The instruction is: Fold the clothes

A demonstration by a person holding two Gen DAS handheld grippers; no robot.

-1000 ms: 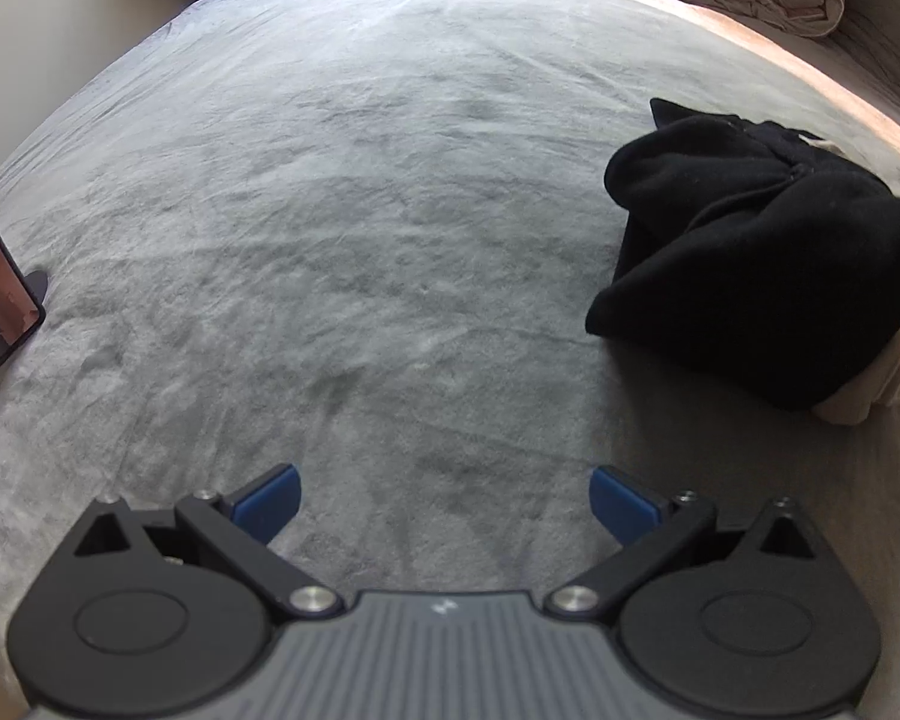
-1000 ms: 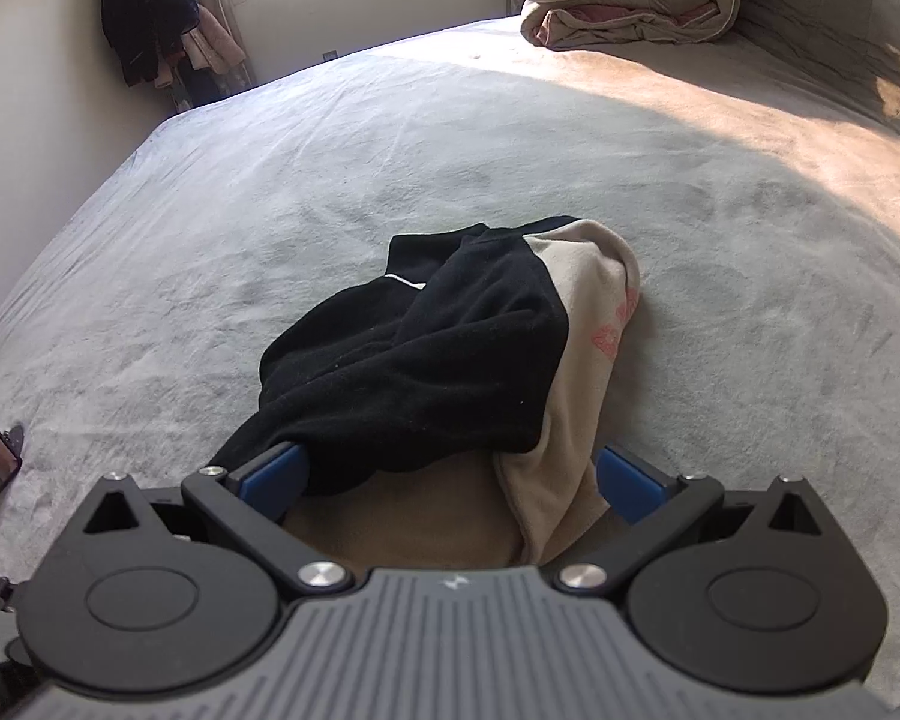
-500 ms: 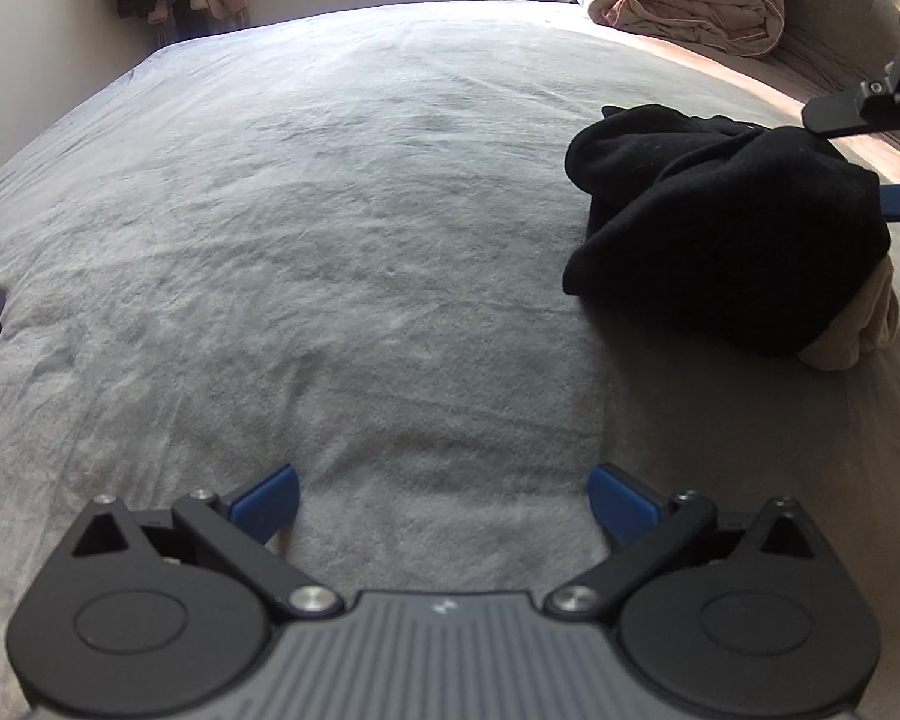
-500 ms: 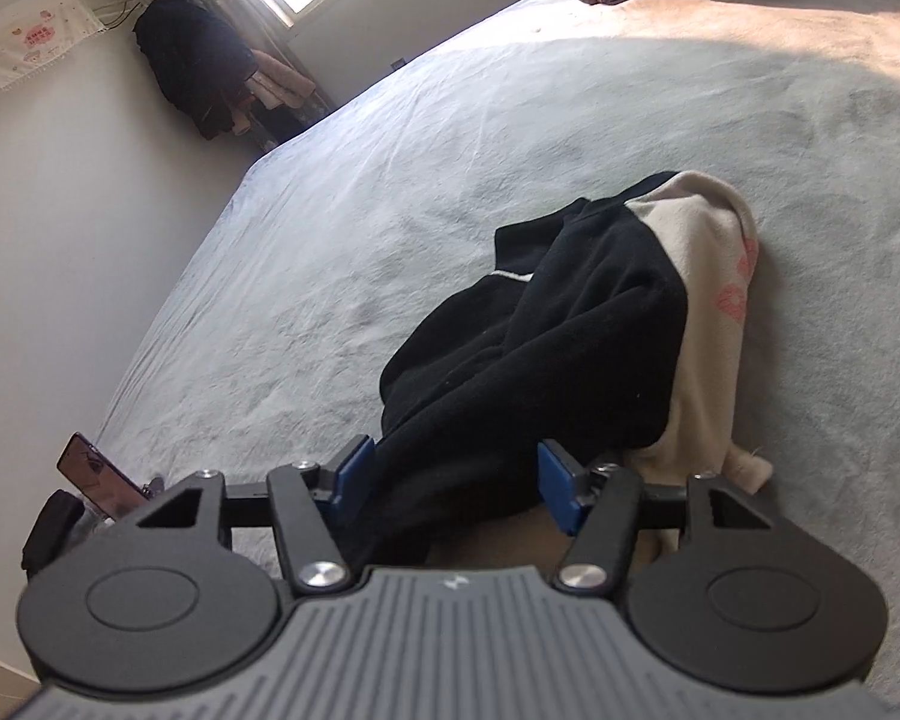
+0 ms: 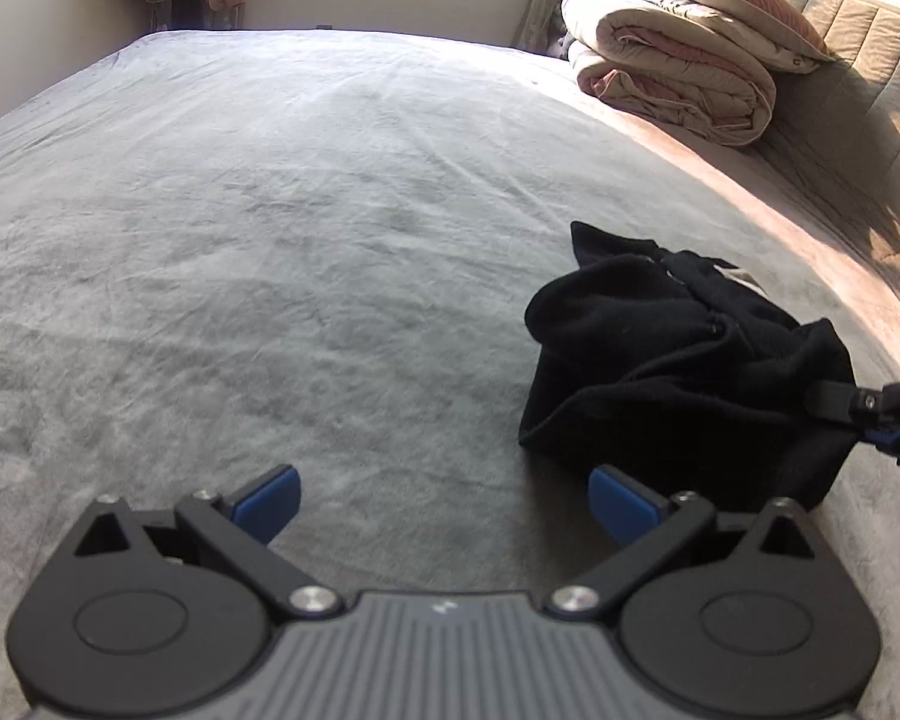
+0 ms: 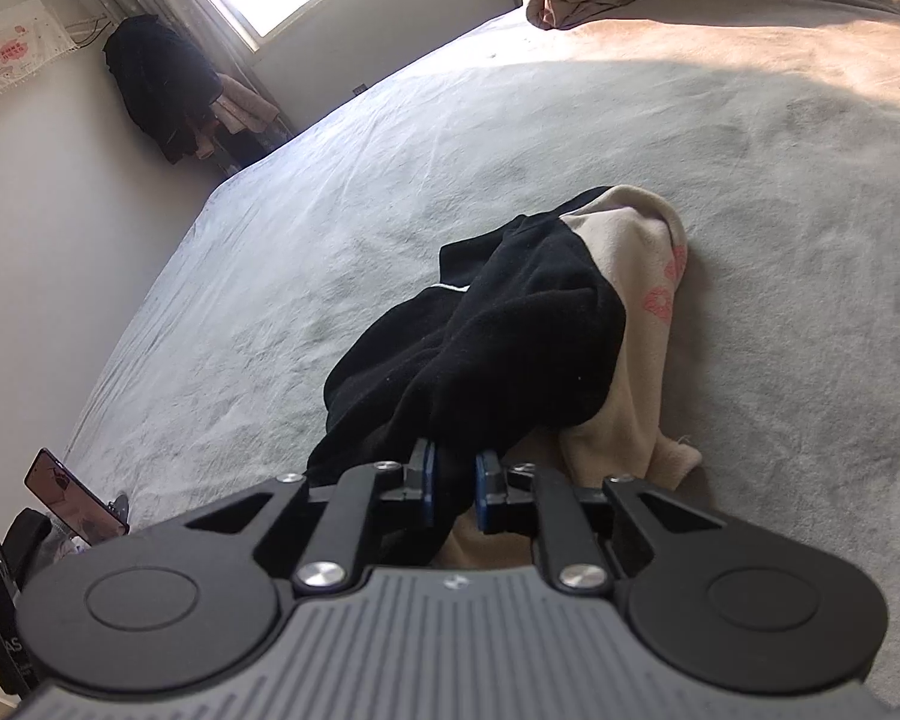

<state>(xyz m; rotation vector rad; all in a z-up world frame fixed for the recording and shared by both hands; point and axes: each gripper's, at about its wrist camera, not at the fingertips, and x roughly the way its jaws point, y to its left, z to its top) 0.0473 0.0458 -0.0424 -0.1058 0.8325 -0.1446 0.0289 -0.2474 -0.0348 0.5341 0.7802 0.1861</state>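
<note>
My right hand-held gripper (image 6: 453, 483) is clamped on the crumpled black fleece garment (image 6: 486, 348), which stretches away ahead of it, while my left hand-held gripper (image 5: 444, 501), fingers apart, sits just left of the bundle.

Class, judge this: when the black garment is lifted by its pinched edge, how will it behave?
The black garment lies crumpled, so it probably hangs limp and unfurls. The right gripper pinches one edge, so the rest may trail. It overlaps the beige garment, which might drag along.

R gripper (image 6: 453, 489) now clamped on blk garment (image 6: 498, 348)
</note>
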